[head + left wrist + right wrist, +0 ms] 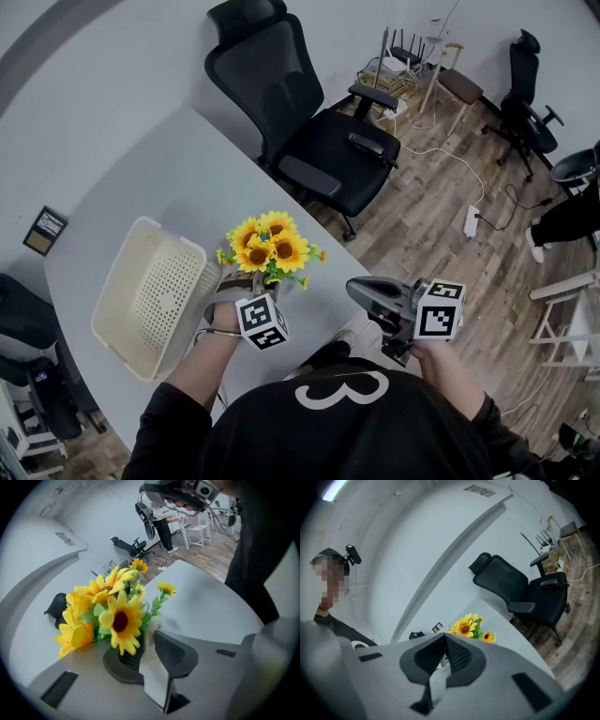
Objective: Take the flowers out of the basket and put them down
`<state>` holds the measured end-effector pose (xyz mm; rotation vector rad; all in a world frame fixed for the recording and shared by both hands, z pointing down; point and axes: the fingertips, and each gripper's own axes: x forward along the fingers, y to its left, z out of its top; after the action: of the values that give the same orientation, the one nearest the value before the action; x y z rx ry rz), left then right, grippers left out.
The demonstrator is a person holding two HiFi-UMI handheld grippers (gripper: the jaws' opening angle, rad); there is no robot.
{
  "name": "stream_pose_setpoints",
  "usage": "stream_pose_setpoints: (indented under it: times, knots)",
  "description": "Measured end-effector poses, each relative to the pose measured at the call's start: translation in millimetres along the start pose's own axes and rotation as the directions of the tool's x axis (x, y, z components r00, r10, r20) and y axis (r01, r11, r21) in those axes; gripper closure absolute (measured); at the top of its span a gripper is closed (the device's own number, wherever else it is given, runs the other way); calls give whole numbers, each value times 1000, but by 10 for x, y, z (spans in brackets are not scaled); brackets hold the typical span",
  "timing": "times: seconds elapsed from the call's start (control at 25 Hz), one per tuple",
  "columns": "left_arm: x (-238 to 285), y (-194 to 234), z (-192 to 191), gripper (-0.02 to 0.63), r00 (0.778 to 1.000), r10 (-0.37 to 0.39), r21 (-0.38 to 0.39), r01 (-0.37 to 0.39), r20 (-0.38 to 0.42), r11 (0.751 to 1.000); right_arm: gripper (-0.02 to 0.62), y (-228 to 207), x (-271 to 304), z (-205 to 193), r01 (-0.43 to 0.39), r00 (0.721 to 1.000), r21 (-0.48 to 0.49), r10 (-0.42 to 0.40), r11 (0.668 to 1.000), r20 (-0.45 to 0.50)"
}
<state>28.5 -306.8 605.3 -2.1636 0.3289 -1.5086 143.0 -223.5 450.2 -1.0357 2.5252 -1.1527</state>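
A bunch of yellow sunflowers [267, 246] with green leaves stands upright just above the white table [150, 187], right beside the cream perforated basket [155, 295]. My left gripper [265, 284] is shut on its stems from below. In the left gripper view the blooms [112, 616] fill the space ahead of the jaws and hide the stems; my left gripper [146, 639] holds them. My right gripper [354, 291] hangs off the table's near edge, shut and empty. In the right gripper view the flowers [468, 626] show beyond my right gripper [444, 637].
The basket lies tilted near the table's left front edge. A black office chair [319, 131] stands at the far side of the table. A small framed card [44, 230] lies at the table's left end. Wooden floor with cables and more chairs lies to the right.
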Motion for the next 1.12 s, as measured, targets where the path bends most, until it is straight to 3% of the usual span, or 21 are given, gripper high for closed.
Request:
stream_pose_setpoints:
  times: [0.48, 0.6, 1.12]
  knots:
    - [28, -18, 2, 520, 1000, -2, 12, 2, 25, 1000, 586, 40, 92, -37, -19, 1000, -5, 19, 1000, -11]
    - [18, -46, 8, 491, 1000, 0, 10, 0, 31, 1000, 586, 64, 74, -58, -17, 1000, -5, 17, 1000, -10]
    - [-264, 18, 35, 423, 992, 39, -142, -22, 122, 990, 586, 279, 119, -275, -35, 999, -4, 35, 999, -9]
